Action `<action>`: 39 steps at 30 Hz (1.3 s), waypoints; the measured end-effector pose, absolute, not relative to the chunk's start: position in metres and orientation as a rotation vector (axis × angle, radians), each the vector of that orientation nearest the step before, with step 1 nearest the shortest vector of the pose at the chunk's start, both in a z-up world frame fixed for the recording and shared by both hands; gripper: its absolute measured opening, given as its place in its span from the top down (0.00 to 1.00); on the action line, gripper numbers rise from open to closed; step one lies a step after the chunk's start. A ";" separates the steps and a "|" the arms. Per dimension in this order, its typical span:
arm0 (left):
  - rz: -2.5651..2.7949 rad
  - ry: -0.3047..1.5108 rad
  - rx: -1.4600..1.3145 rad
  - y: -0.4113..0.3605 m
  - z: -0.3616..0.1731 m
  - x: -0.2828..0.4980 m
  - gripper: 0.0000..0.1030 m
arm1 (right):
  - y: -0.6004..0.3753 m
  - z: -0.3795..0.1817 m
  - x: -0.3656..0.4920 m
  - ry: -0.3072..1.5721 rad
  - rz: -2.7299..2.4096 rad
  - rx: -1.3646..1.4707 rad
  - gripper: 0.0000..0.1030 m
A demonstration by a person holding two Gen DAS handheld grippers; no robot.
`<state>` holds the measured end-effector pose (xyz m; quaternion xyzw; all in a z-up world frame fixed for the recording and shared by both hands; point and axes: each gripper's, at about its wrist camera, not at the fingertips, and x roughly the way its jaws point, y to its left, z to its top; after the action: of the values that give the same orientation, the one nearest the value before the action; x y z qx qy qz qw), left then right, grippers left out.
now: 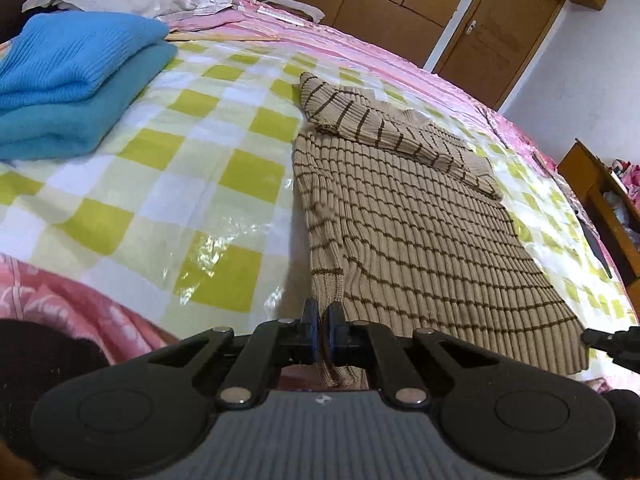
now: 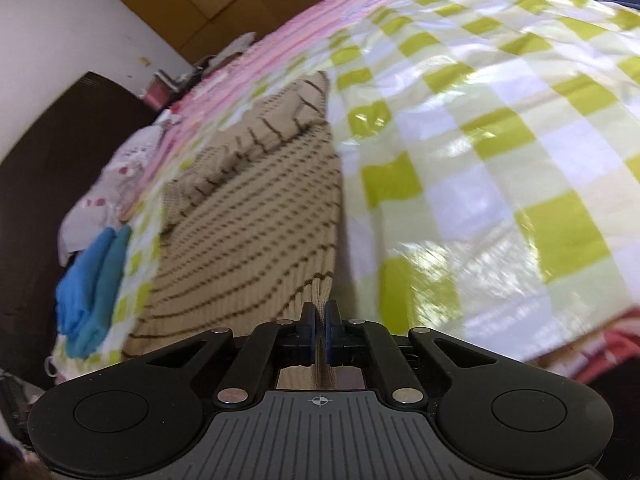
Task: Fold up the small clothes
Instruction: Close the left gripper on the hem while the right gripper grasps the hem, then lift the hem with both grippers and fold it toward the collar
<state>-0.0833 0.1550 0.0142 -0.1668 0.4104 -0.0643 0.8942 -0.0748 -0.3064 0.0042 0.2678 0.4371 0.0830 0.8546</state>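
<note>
While the striped sweater point(image 1: 420, 216) is lying flat on the bed point(image 1: 180, 168), the left tongs point(image 1: 323, 320) and right tongs point(image 2: 320, 316) are each pinching a bottom corner tight — likely getting ready for folding it up evenly.

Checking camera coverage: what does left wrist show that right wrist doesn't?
Left wrist only: wooden wardrobe doors, the right tongs at the frame edge, a wooden side cabinet.
Right wrist only: dark brown headboard.
Both: beige brown-striped knit sweater, pinched at its hem in each view's own tongs; folded blue knitwear; green-checked plastic sheet.
</note>
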 end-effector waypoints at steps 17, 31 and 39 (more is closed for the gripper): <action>-0.043 0.934 -0.234 0.140 0.002 -0.078 0.88 | -0.306 -0.019 -0.069 0.952 0.120 0.493 0.95; -0.041 0.910 -0.177 0.135 0.009 -0.081 0.87 | -0.293 -0.025 -0.064 1.000 0.154 0.482 0.67; -0.029 0.950 -0.137 0.123 -0.003 -0.060 0.77 | -0.279 -0.029 -0.058 1.040 0.152 0.421 0.63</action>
<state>-0.0597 0.1231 -0.0030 -0.0658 0.4571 -0.0140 0.8869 -0.0577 -0.2791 -0.0290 0.1993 0.4927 0.0722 0.8440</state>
